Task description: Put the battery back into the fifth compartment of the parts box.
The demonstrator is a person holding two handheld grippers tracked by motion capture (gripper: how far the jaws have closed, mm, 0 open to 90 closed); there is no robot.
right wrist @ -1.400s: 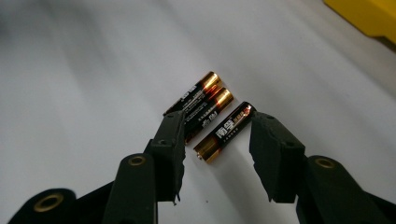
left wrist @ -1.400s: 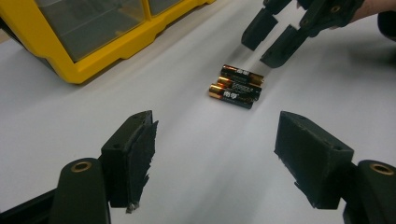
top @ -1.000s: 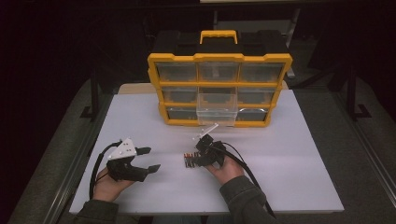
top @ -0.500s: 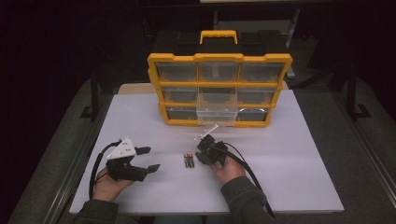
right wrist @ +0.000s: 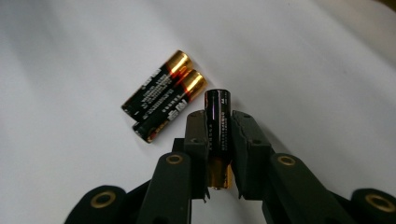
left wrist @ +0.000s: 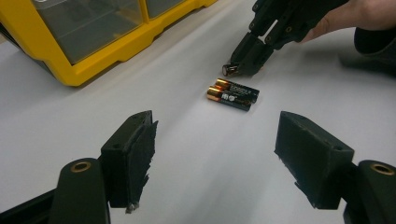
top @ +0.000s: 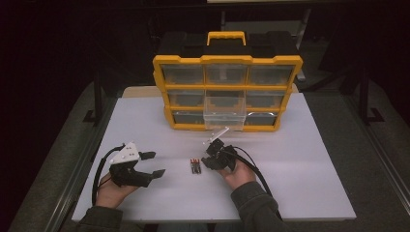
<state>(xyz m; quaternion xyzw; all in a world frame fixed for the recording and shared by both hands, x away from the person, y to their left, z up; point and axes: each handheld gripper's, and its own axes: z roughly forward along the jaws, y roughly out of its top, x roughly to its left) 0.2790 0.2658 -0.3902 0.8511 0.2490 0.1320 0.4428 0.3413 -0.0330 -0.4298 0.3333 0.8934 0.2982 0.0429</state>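
Two black-and-gold AA batteries (right wrist: 163,95) lie side by side on the white table (top: 300,159). My right gripper (right wrist: 218,123) is shut on a third battery (right wrist: 218,109), which lies lengthwise between the pads with its black end sticking out in front. Its jaws have just been closing on that battery. From above, the right gripper (top: 209,162) sits just right of the pair of batteries (top: 195,166). My left gripper (top: 152,164) rests open at the left, nothing between its jaws. In the left gripper view, the pair of batteries (left wrist: 232,94) lies ahead of the left gripper (left wrist: 217,154).
A yellow-and-black organizer (top: 227,92) with clear drawers stands at the back of the table. Its lower middle drawer (top: 224,108) is pulled out toward me. Bare white surface spreads to the right and in front of both hands.
The right gripper's jaws have narrowed onto one battery at the right of the small group. Both hands have stayed in place, and the left gripper has not changed.
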